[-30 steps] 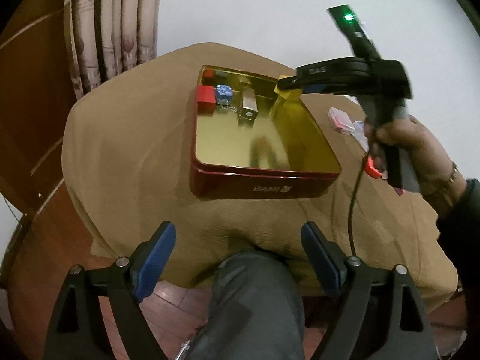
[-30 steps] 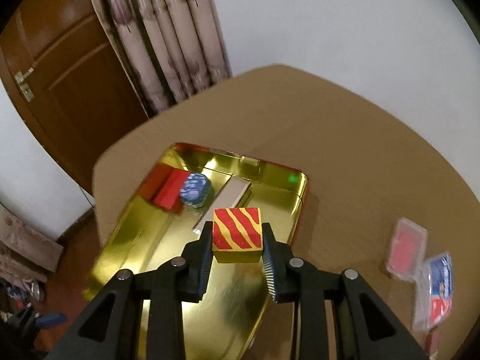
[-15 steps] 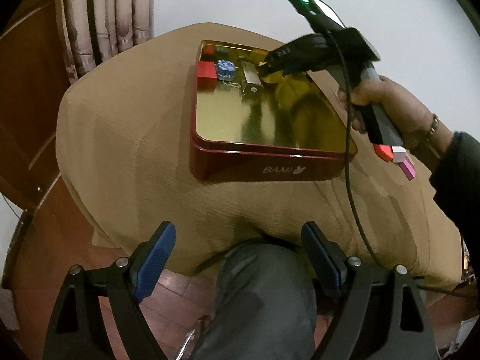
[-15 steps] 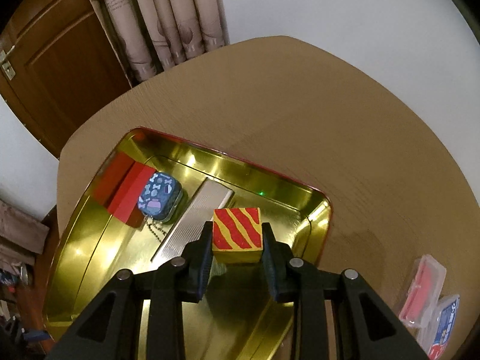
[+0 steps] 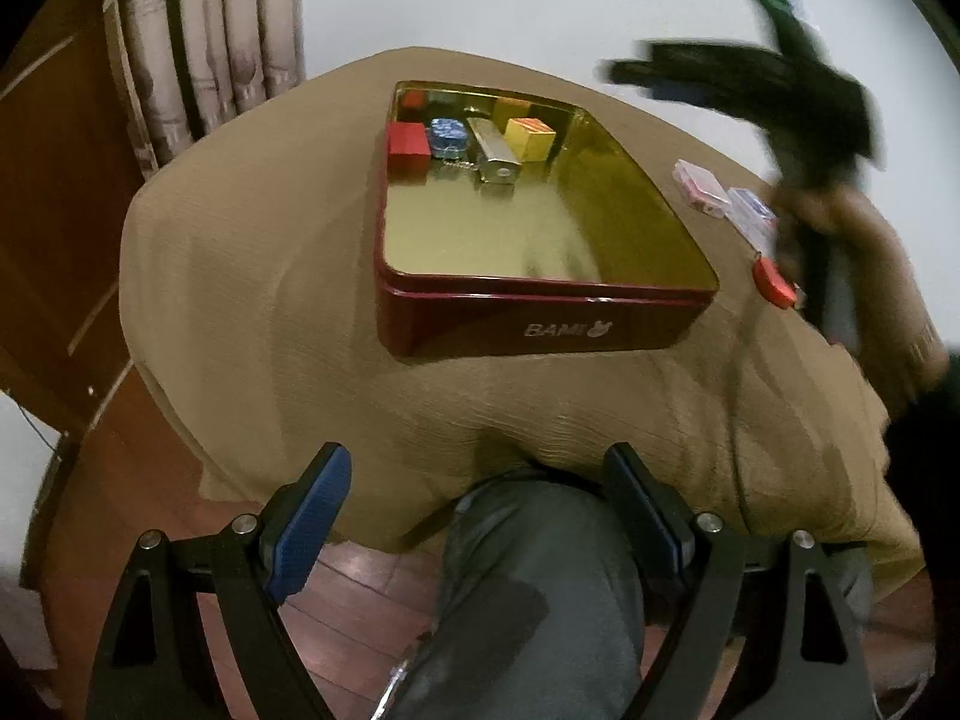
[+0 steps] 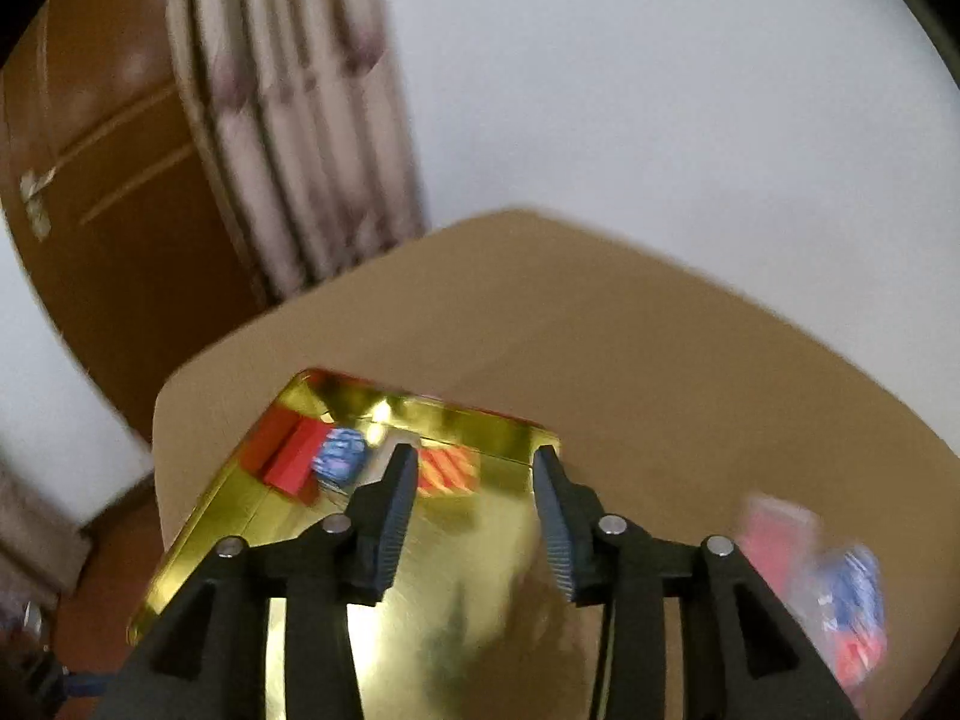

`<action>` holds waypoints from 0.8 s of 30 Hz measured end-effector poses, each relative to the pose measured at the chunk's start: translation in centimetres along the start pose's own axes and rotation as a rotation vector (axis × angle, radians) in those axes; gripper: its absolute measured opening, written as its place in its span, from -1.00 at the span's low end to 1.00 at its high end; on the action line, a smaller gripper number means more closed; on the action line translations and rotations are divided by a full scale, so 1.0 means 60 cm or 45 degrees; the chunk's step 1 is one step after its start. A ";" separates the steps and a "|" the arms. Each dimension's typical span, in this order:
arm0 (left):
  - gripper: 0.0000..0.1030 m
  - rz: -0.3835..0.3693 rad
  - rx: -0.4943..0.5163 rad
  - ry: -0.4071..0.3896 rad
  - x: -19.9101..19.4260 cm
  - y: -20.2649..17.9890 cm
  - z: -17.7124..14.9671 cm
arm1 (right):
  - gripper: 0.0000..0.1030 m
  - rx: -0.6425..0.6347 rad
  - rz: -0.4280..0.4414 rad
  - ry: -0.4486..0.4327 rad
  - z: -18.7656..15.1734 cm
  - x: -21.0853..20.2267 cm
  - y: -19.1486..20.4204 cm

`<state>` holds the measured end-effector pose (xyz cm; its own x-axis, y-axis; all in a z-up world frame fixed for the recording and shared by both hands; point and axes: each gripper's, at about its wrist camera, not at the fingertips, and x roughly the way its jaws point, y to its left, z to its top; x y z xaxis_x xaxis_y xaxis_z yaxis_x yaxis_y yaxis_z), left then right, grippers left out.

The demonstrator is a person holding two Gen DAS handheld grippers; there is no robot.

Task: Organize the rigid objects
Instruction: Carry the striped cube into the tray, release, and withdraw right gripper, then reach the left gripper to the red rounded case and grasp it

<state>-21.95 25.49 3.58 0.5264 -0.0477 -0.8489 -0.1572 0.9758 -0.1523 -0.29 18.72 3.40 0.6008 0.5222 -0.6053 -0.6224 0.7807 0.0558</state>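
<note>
Yellow red-striped cube [image 5: 528, 138] sits inside the gold-lined red tin [image 5: 540, 312]; right hand-held gripper [image 6: 474, 516], jaws opening and empty, should lift clear; left hand-held gripper [image 5: 480, 516] gapes, empty.

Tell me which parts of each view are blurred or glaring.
Left wrist view: the right claw and its hand smear with motion; the tin stays sharp. Right wrist view: everything is motion-blurred, the striped block included, with glare on the tin's gold floor.
</note>
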 end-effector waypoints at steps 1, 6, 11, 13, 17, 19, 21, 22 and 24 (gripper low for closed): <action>0.61 0.000 0.013 -0.005 -0.002 -0.005 -0.002 | -0.04 0.041 -0.051 -0.045 -0.025 -0.035 -0.021; 0.61 -0.032 0.128 -0.019 -0.012 -0.050 -0.018 | 0.09 0.193 -0.373 -0.050 -0.172 -0.141 -0.146; 0.61 -0.151 0.290 -0.035 -0.028 -0.130 -0.014 | 0.09 0.351 -0.696 0.057 -0.298 -0.223 -0.296; 0.62 -0.210 0.353 -0.053 -0.031 -0.170 0.000 | 0.09 0.432 -0.764 0.067 -0.335 -0.252 -0.340; 0.62 -0.318 0.393 -0.003 -0.012 -0.243 0.046 | 0.09 0.620 -0.705 -0.017 -0.367 -0.295 -0.387; 0.62 -0.338 0.417 0.000 0.004 -0.285 0.074 | 0.10 0.667 -0.688 -0.029 -0.372 -0.298 -0.396; 0.62 -0.356 0.470 0.009 0.018 -0.324 0.096 | 0.10 0.665 -0.660 -0.039 -0.379 -0.306 -0.398; 0.62 -0.348 0.498 0.007 0.028 -0.348 0.109 | 0.10 0.660 -0.650 -0.057 -0.379 -0.308 -0.395; 0.62 -0.379 0.578 0.014 0.049 -0.395 0.132 | 0.14 0.675 -0.624 -0.087 -0.384 -0.318 -0.401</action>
<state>-10.06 3.90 8.71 0.4836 -0.3361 -0.8082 0.3754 0.9137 -0.1554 -8.34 -17.98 -4.70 0.7892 0.0761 -0.6094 0.0432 0.9829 0.1788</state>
